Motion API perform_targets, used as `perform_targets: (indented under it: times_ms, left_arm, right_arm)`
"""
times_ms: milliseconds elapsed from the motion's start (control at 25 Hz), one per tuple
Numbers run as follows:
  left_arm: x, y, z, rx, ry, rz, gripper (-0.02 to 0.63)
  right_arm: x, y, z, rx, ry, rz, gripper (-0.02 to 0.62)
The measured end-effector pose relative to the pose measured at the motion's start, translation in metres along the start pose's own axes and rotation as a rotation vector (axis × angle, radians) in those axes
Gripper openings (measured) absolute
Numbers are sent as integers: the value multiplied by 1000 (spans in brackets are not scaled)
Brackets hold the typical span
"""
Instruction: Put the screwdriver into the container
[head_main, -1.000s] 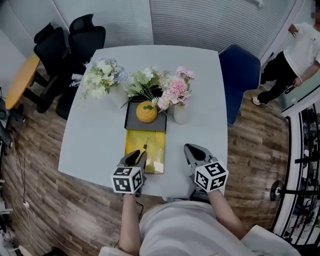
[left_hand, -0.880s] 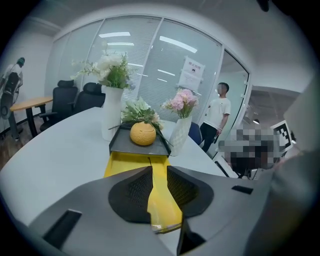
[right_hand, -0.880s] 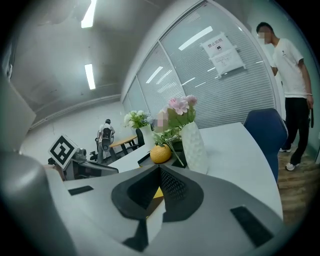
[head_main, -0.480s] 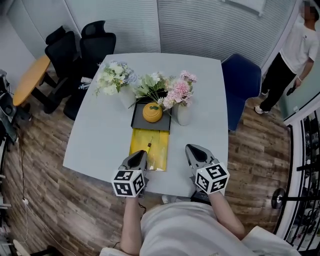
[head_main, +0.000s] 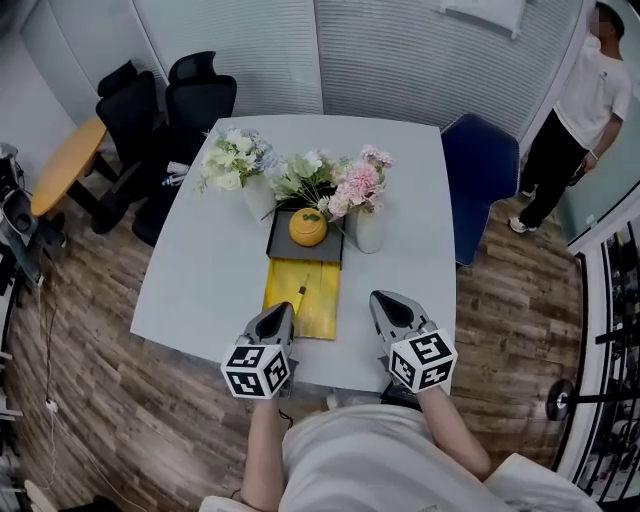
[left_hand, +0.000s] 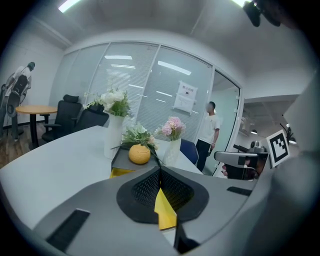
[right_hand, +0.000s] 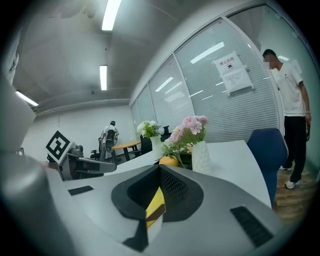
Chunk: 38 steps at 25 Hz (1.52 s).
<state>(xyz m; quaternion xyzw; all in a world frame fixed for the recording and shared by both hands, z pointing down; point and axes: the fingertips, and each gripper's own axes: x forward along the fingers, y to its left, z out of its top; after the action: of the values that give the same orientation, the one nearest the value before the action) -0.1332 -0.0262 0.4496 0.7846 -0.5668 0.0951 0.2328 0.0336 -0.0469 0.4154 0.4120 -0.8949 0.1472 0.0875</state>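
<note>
The screwdriver (head_main: 301, 293) lies inside the flat yellow container (head_main: 318, 312) on the grey-white table (head_main: 210, 270). My left gripper (head_main: 279, 316) hovers at the container's near left corner; its jaws have just been closing and now stand shut with nothing between them. My right gripper (head_main: 385, 304) is held to the right of the container, shut and empty. In the left gripper view the left gripper (left_hand: 160, 170) has its pads together, with the yellow container (left_hand: 165, 212) showing below them. The right gripper view shows the right gripper (right_hand: 160, 169) the same way.
A dark tray (head_main: 283, 242) with an orange round jar (head_main: 307, 227) lies beyond the container, flanked by vases of flowers (head_main: 358, 190). A blue chair (head_main: 482, 165) and a standing person (head_main: 583, 95) are at the right, black office chairs (head_main: 170, 100) at the left.
The left gripper's jaws, apart a second ago, have come together empty. Both grippers have risen a little near the table's front edge. The screwdriver stays in the yellow container.
</note>
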Motion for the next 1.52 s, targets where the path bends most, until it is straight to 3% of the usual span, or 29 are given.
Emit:
perform_targets:
  times_ms: [1520]
  left_arm:
    - [-22, 12, -8, -57, -8, -12, 5]
  right_arm:
    - [-1, 20, -13, 8, 34, 21, 15]
